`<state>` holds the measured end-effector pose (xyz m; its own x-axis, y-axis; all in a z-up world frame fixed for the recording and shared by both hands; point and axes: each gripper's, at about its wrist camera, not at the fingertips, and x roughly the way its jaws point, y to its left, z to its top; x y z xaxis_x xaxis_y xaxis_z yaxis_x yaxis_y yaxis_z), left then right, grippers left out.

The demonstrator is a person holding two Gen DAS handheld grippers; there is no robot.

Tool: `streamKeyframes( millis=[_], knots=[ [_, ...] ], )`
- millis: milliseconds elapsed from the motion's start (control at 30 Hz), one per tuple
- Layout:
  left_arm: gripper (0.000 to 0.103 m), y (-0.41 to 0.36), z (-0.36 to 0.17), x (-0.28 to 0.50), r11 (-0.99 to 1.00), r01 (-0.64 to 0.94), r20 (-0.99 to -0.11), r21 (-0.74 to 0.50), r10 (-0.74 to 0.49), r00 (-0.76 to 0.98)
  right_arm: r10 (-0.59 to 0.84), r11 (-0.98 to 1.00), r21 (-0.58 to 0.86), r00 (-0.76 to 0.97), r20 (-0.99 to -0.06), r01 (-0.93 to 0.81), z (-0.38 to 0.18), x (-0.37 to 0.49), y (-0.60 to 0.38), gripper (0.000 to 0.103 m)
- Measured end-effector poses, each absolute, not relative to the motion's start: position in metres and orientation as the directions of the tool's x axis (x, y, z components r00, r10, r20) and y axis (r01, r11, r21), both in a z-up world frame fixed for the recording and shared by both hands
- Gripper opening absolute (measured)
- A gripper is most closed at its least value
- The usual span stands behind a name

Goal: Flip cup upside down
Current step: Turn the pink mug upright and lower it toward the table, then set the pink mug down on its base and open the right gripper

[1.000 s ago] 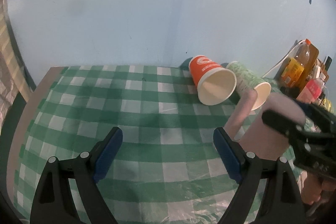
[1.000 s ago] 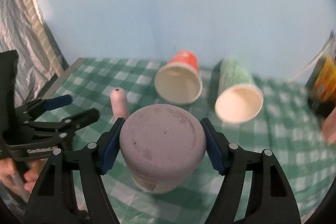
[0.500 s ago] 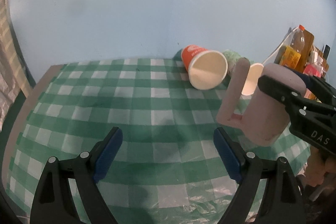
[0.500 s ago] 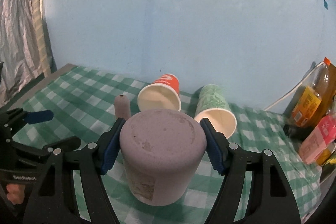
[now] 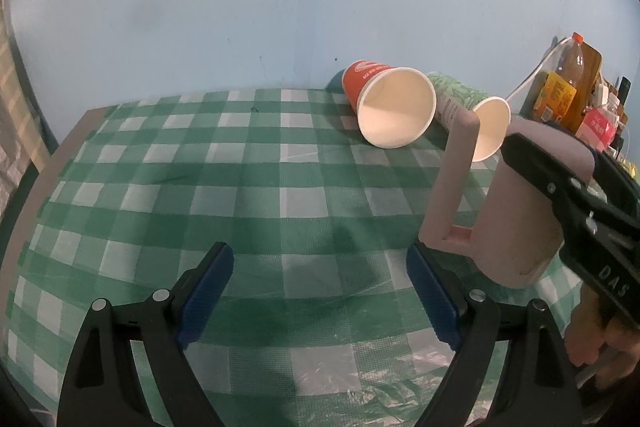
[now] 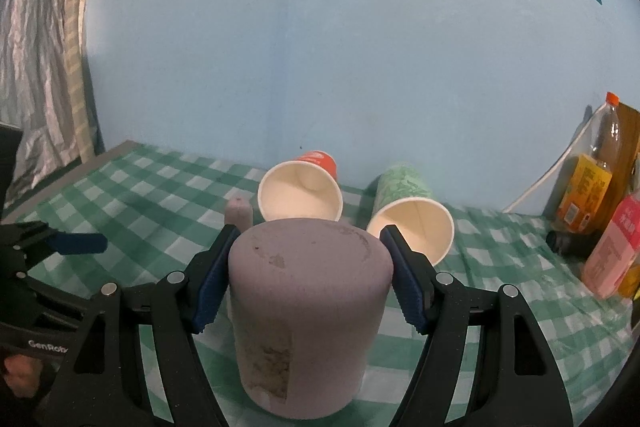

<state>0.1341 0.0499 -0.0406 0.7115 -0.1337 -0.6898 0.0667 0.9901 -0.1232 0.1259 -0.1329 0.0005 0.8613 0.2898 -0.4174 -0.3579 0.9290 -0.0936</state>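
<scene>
A pink mug (image 6: 304, 311) with a handle (image 5: 452, 183) is upside down, base up, between the blue pads of my right gripper (image 6: 308, 283), which is shut on it just above or on the green checked tablecloth (image 5: 240, 187). The mug also shows at the right of the left wrist view (image 5: 524, 219). My left gripper (image 5: 320, 299) is open and empty, low over the cloth to the left of the mug.
An orange paper cup (image 5: 388, 103) and a green paper cup (image 5: 468, 111) lie on their sides near the blue wall. Bottles and a pink carton (image 6: 612, 251) stand at the right edge. The table's left edge (image 5: 48, 163) is bare.
The right gripper with the mug has tilted it further to base-up and brought it lower towards the cloth. The left gripper has drawn slightly nearer the paper cups.
</scene>
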Motion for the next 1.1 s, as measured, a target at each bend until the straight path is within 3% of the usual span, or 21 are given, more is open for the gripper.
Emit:
streamKeyframes(
  millis=[433,700,1100],
  knots=[
    [0.089,0.048,-0.038,0.13,0.989,0.068,-0.683,-0.129,-0.139,0.717,0.292,0.935,-0.065,0.859,-0.42,-0.35,-0.011,0.115,-0.139,0.072],
    [0.09,0.042,-0.033,0.12,0.987,0.091,-0.659,-0.133,-0.157,0.736,0.283,0.941,-0.068,0.884,-0.374,-0.33,0.0,0.103,-0.148,0.085],
    [0.091,0.026,-0.01,0.083,0.988,0.115,-0.551,-0.104,-0.154,0.82,0.252,0.956,-0.055,0.904,-0.345,-0.288,0.027,0.07,-0.167,0.087]
  ],
)
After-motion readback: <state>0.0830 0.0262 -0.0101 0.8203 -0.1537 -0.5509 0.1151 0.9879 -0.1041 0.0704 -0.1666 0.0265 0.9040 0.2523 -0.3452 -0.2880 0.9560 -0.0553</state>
